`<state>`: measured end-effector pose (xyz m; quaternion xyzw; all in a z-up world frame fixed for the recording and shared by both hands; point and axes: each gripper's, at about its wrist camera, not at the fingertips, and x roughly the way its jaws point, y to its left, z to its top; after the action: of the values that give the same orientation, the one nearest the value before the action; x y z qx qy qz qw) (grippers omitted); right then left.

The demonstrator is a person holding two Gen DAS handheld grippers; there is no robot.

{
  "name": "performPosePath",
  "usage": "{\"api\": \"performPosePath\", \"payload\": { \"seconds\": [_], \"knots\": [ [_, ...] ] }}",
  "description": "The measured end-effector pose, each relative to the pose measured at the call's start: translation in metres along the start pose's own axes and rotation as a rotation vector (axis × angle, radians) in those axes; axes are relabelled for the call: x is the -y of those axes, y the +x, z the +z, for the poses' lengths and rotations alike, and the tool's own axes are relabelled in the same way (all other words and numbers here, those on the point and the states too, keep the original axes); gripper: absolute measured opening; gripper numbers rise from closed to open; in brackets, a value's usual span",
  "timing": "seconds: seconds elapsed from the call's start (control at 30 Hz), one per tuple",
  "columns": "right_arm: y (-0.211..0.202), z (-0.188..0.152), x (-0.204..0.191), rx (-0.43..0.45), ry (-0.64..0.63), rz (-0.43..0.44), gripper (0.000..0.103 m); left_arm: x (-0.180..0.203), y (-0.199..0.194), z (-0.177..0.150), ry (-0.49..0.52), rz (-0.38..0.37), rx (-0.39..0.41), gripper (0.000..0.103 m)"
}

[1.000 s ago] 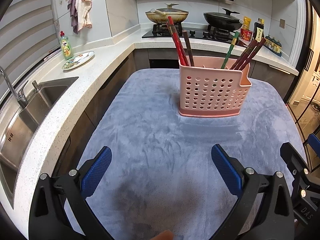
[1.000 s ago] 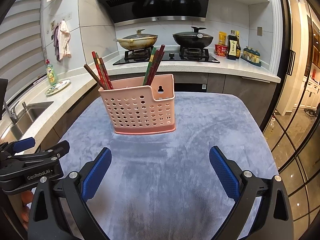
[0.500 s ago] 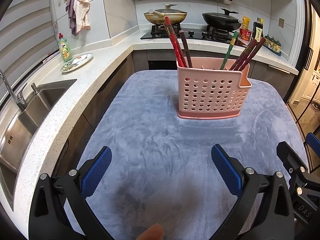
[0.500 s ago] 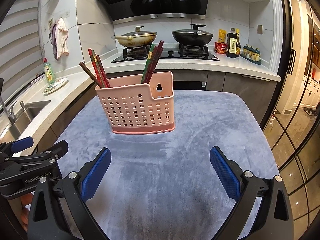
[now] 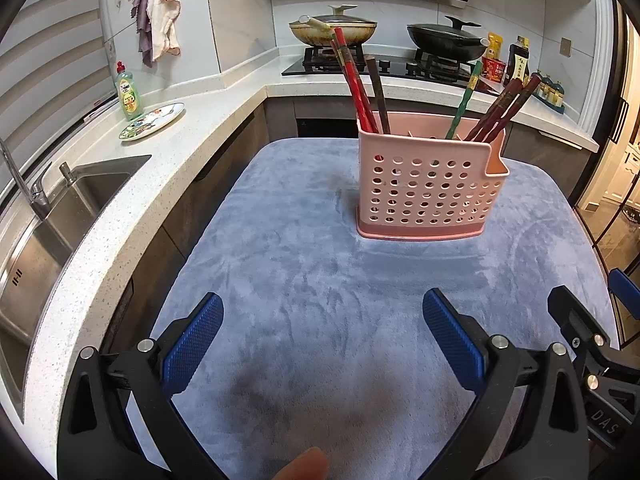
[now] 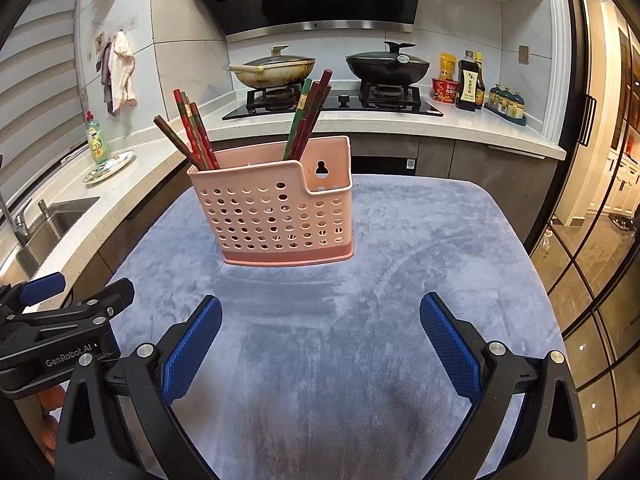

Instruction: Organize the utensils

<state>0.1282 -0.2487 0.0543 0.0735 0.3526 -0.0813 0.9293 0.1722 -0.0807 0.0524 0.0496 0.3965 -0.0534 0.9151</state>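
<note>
A pink perforated utensil holder (image 5: 430, 188) stands upright on the grey-blue cloth (image 5: 320, 280); it also shows in the right wrist view (image 6: 276, 212). Red and brown chopsticks (image 5: 360, 84) lean in its left part, and green and dark red chopsticks (image 5: 496, 108) in its right part. My left gripper (image 5: 322, 332) is open and empty, low over the near cloth. My right gripper (image 6: 320, 336) is open and empty beside it. The holder is well ahead of both.
A white counter with a sink (image 5: 60, 216), a dish soap bottle (image 5: 129, 94) and a patterned plate (image 5: 152, 121) lies to the left. A stove with two lidded pans (image 6: 332, 68) and sauce bottles (image 6: 468, 84) is behind. The cloth's right edge drops to the floor (image 6: 580, 272).
Both grippers have tilted slightly, so the holder sits a little lower and nearer in both views. Both grippers stay open and empty.
</note>
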Motion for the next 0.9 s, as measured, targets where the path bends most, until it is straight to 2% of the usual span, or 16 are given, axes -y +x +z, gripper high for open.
{"api": "performPosePath", "payload": {
  "seconds": [0.9],
  "knots": [
    [0.0012,-0.0007,0.0041,0.000,0.012,-0.005,0.096,0.0013,-0.0010,0.0003,0.010,0.005,0.022,0.096]
  ]
}}
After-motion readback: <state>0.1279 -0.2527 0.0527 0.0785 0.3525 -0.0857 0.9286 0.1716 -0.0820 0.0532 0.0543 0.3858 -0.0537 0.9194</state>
